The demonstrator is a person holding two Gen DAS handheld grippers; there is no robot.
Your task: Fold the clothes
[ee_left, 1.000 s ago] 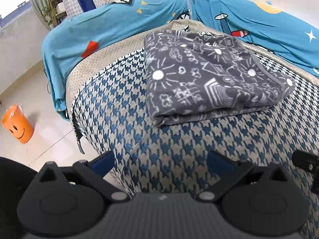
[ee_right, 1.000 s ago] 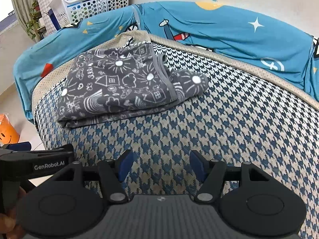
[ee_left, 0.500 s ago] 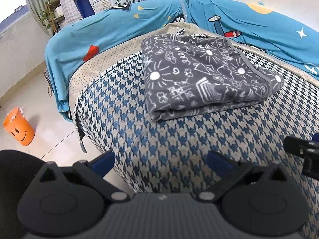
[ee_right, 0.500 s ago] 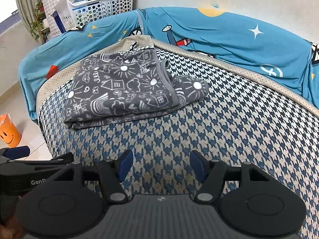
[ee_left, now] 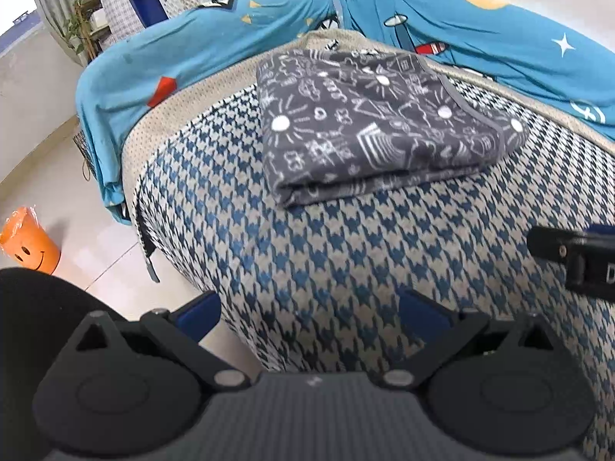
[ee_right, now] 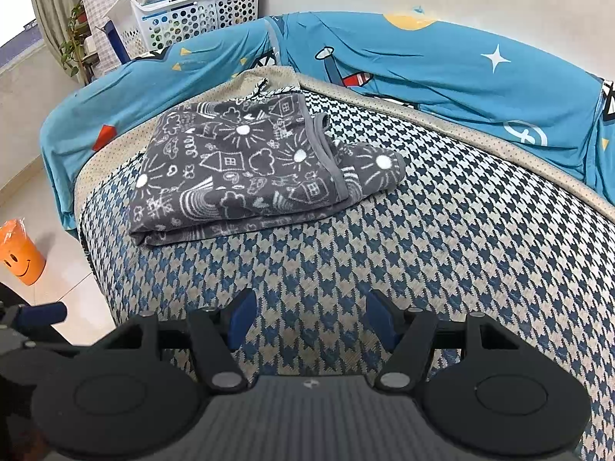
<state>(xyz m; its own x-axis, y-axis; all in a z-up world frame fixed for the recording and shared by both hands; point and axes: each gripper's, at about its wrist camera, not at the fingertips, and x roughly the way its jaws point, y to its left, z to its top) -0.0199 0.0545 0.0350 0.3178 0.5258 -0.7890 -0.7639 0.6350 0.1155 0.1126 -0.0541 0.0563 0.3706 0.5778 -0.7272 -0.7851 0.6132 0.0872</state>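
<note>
Since the earlier frames both grippers have been drawn back from the folded cloth, which is now seen smaller and farther up in each wrist view; the cloth itself has not shifted on the bed.

Left gripper (ee_left: 309, 311): jaws released, spread wide, nothing between them. It is held over the near corner of the bed, partly above the floor.

Right gripper (ee_right: 307, 317): jaws released, nothing held. It is held above the houndstooth cover (ee_right: 442, 238), well apart from the cloth.

Folded cloth (ee_left: 369, 123) (ee_right: 246, 169): grey with white doodle print, lying flat in several layers on the houndstooth cover, toward the far left part of the bed. One fold sticks out at its right end. A grey hem band is seen across the top layer.

A blue printed sheet (ee_right: 442, 65) is draped along the far edge of the bed. A white laundry basket (ee_right: 192, 11) is seen behind it. An orange smiley bin (ee_left: 29, 242) stands on the floor to the left.
</note>
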